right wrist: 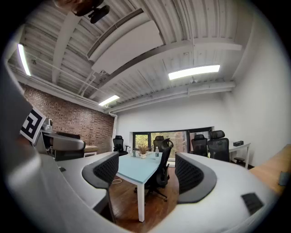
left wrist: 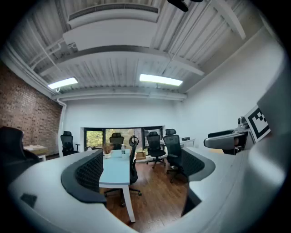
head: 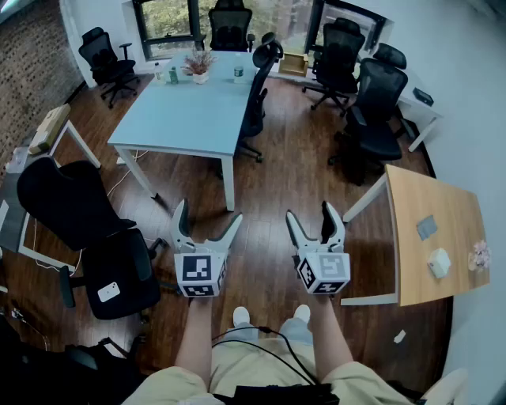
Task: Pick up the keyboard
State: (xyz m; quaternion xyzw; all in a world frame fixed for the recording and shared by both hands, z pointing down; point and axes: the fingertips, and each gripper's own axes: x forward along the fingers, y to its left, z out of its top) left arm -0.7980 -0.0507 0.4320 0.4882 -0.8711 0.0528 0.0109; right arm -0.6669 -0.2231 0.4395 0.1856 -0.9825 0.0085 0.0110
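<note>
Between the spread fingers (head: 181, 225) of the white left gripper (head: 209, 212) and white right gripper (head: 309, 210) sits nothing; no keyboard is discernible ahead of them, so finding, reaching and grasping all seemingly remain.

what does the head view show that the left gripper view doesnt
Only the head view: the wooden table at the right with a white box on it, and the person's shoes.
Only the left gripper view: the ceiling lights.
Both: the pale blue table, black office chairs, the windows, the left gripper and right gripper, each with fingers apart and empty. No keyboard is clear in either.
</note>
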